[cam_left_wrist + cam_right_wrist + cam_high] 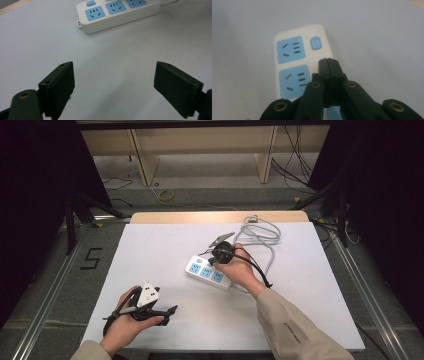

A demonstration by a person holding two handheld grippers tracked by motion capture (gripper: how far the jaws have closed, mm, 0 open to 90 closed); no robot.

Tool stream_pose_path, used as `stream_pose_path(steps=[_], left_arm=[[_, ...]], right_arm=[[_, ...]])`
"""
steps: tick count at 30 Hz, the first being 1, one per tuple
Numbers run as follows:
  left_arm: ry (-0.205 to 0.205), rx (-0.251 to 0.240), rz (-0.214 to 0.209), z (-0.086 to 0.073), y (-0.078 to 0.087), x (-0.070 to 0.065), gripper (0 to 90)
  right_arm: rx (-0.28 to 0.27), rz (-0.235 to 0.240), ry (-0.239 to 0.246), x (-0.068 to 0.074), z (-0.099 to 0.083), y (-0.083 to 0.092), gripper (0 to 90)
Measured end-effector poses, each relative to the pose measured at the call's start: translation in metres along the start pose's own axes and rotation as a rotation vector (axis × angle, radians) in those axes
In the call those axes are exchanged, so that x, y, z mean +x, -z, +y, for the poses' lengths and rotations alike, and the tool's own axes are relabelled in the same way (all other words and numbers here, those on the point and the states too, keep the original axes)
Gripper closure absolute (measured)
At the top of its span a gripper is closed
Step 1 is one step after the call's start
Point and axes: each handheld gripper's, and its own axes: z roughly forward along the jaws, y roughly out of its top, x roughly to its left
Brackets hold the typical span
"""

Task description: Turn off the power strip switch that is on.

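The rigid white plastic power strip with blue sockets (207, 271), mid-table, looks light and slippery, best pressed from above; the right gripper (331, 65), jaws together and empty, hovers over its switches

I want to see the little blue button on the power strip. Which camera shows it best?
The right gripper view: the button is close and whole, just beyond the shut right gripper. The left gripper view cuts it at the top edge. The high view shows the power strip too small to tell.
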Motion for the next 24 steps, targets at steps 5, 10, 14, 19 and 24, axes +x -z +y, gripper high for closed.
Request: stream_pose_path(steps=[5,10,14,19,24], left_arm=[[0.002,-0.002,0.0,-0.0001,-0.0002,0.0,16.5],[0.001,-0.001,-0.001,-0.0001,-0.0001,0.0001,16.5],[0.002,-0.002,-0.002,-0.0002,-0.0002,0.0,16.5],[-0.003,0.0,-0.003,0.0001,-0.0002,0.0001,16.5],[-0.003,0.0,-0.002,0.0001,-0.0001,0.0001,16.6]], right_arm=[[0.018,0.003,0.0,0.0006,0.0014,-0.0045,90.0],[0.03,-0.001,0.004,0.001,0.0034,-0.0071,90.0],[0.048,-0.002,0.002,0.0001,0.005,-0.0083,90.0],[0.069,0.006,0.004,-0.0011,0.0067,-0.0098,90.0],[0.084,0.005,0.004,-0.001,0.009,-0.0103,90.0]])
